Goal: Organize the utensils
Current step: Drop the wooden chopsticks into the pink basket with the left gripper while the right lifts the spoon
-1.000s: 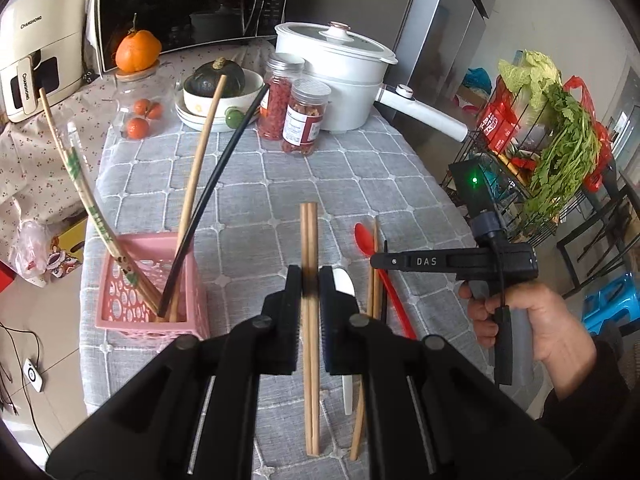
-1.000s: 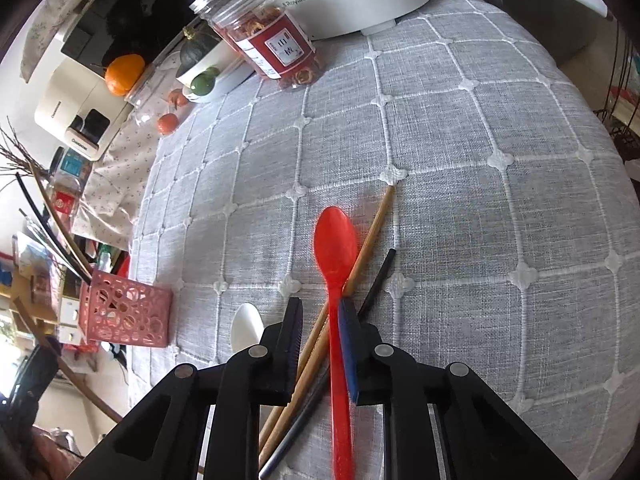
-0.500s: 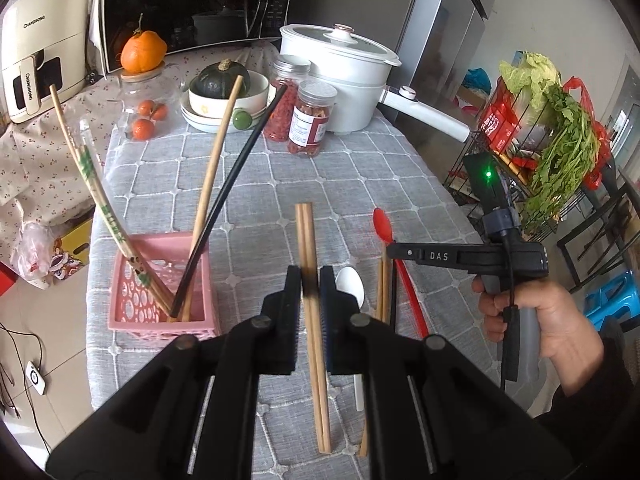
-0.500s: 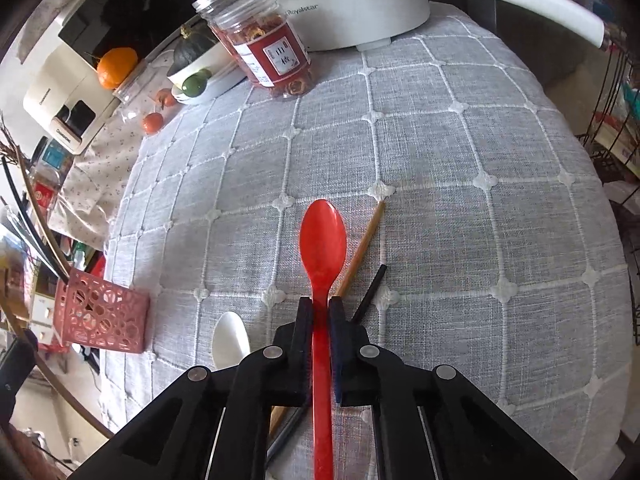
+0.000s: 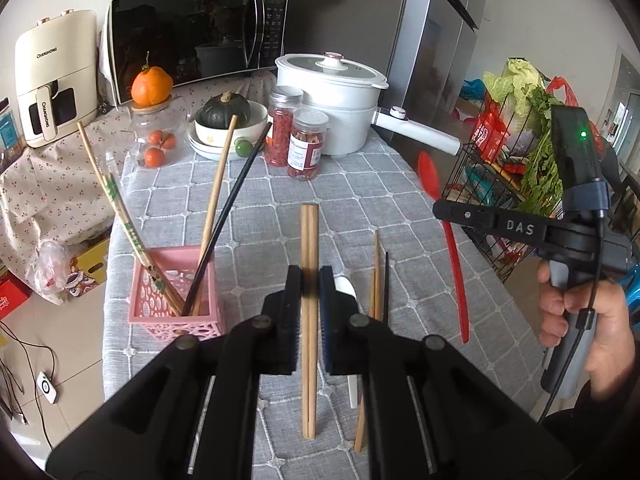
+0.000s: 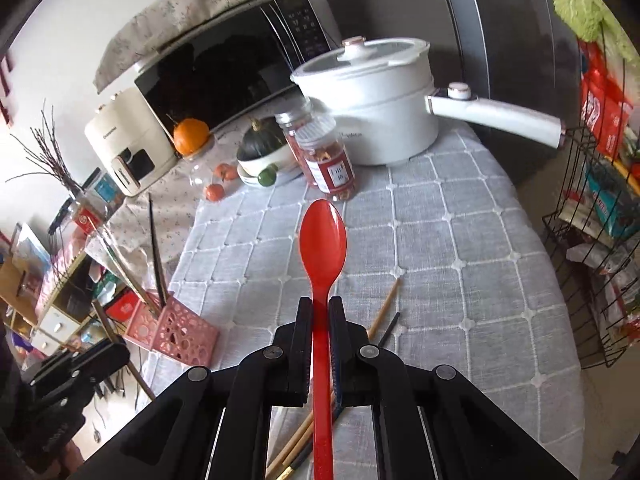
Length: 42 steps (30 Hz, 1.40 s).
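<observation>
While clamped on a pair of wooden chopsticks [image 5: 309,320], left gripper [image 5: 310,300]. Right gripper [image 6: 320,332], marked "DAS", closed on long red plastic spoon [image 6: 322,240]. "CHANGHONG" legible on cream air fryer [image 5: 54,80].

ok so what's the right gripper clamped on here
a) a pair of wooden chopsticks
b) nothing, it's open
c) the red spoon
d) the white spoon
c: in the right wrist view the right gripper has its jaws shut on the handle of the red spoon, lifted clear of the table; the wooden chopsticks are held in the left gripper.
</observation>
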Motion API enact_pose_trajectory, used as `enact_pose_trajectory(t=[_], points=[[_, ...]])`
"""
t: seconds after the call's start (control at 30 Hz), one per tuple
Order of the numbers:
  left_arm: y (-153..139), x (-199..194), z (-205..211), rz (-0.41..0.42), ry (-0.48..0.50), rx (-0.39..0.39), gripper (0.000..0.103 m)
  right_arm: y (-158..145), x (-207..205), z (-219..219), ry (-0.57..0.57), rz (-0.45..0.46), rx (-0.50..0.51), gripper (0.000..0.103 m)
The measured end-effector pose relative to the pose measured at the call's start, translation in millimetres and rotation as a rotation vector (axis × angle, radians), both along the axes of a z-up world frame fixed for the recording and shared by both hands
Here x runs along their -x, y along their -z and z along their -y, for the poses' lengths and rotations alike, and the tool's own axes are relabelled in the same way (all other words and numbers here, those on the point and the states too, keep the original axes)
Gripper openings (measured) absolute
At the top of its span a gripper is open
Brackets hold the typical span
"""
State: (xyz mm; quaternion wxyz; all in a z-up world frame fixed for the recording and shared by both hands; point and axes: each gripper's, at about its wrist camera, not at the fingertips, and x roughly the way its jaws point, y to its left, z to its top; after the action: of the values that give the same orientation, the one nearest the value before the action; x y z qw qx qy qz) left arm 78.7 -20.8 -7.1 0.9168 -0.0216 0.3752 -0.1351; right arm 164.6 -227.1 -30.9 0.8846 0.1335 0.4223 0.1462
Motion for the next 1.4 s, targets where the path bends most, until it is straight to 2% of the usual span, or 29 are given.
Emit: enact_pose_trajectory(t=[0.23, 0.43, 0.53, 0.7, 0.8, 0.93, 1.13, 1.4], points=[[-21, 17, -4, 0.09, -0.022, 0.018, 0.009, -45, 34, 4, 0.034, 0.168, -0.042, 0.008], [-49, 36, -6, 0.221, -0.035, 0.024, 0.009, -68, 52, 11, 0.052, 0.269, -0.092, 0.008], [-63, 39, -11, 0.274, -0.049, 0.043, 0.009, -72, 54, 14, 0.048, 0.284, -0.122, 0.008], [-78, 38, -30, 0.349, -0.107, 0.065, 0.009, -68, 49, 16, 0.052, 0.285, -0.116, 0.008], [-82, 35, -44, 0.367, -0.146, 0.081, 0.009, -64, 46, 16, 0.054, 0.273, -0.119, 0.008], [-84, 34, -60, 0.398, -0.201, 0.062, 0.009, -60, 43, 14, 0.054, 0.266, -0.119, 0.008], [-80, 26, -81, 0.377, -0.262, 0.051, 0.009, -55, 37, 9, 0.055, 0.25, -0.118, 0.008], [-42, -3, -98, 0.186, -0.297, 0.056, 0.009, -53, 38, -9, 0.028, 0.243, -0.104, 0.008]])
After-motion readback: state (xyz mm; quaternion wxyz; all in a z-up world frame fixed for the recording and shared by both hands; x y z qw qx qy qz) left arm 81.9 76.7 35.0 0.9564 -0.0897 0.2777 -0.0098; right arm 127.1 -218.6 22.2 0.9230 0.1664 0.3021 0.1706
